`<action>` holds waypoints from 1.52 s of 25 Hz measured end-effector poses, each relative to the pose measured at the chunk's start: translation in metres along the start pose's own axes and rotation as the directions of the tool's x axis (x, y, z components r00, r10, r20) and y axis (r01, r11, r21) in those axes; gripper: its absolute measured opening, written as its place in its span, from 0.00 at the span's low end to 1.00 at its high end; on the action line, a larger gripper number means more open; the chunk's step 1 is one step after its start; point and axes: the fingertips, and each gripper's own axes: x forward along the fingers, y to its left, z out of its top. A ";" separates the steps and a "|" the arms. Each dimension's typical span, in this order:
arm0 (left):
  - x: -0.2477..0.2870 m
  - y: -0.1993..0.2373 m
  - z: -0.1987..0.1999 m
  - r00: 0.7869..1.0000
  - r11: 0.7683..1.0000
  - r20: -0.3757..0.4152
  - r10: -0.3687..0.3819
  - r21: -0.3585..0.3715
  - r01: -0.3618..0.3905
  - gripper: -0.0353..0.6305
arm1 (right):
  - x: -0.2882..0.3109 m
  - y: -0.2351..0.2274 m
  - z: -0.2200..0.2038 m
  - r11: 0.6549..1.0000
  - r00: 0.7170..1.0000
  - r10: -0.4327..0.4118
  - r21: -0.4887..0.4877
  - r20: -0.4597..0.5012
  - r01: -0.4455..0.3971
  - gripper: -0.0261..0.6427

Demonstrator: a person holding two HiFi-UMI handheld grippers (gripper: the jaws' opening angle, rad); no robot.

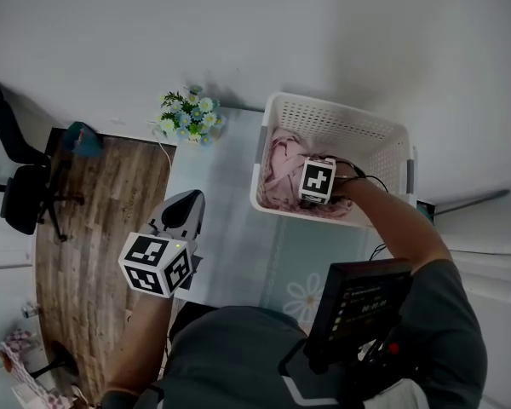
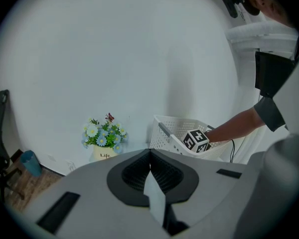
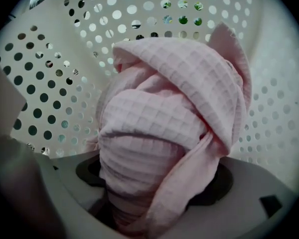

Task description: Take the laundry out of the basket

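A white perforated basket (image 1: 341,109) stands on the pale table's far right. A crumpled pink waffle-weave cloth (image 1: 281,173) lies inside, toward its left wall. My right gripper (image 1: 296,182) reaches down into the basket onto the cloth. In the right gripper view the pink cloth (image 3: 159,123) bulges up between the wide-apart jaws and hides their mouth, with the basket wall (image 3: 50,73) just behind. One pale finger (image 3: 5,113) stands apart from the cloth. My left gripper (image 1: 187,201) hovers over the table's left part, shut and empty (image 2: 149,153).
A pot of blue and white flowers (image 1: 189,116) sits at the table's far left corner, next to the basket (image 2: 164,133). The table (image 1: 221,220) meets a wooden floor (image 1: 94,254) on the left, with an office chair (image 1: 21,186) and a blue bin (image 1: 83,139).
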 end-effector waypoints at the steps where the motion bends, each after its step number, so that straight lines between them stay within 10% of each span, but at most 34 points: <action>1: -0.001 0.000 0.000 1.000 1.000 0.001 0.002 0.002 -0.002 0.06 | -0.001 0.001 0.000 1.000 1.000 -0.005 0.000 0.002 0.005 0.73; 21: -0.051 -0.008 0.032 0.994 0.995 0.110 0.018 0.099 -0.029 0.06 | -0.061 0.000 0.004 0.970 0.956 -0.238 0.096 0.169 0.224 0.48; 31: -0.063 -0.013 0.042 0.989 0.994 0.148 -0.011 0.114 -0.006 0.06 | -0.168 -0.006 0.028 0.900 0.804 -0.421 0.303 0.419 0.314 0.48; 38: -0.075 -0.023 0.063 0.979 0.985 0.194 -0.067 0.167 0.034 0.06 | -0.253 0.009 0.041 0.823 0.647 -0.564 0.412 0.514 0.391 0.48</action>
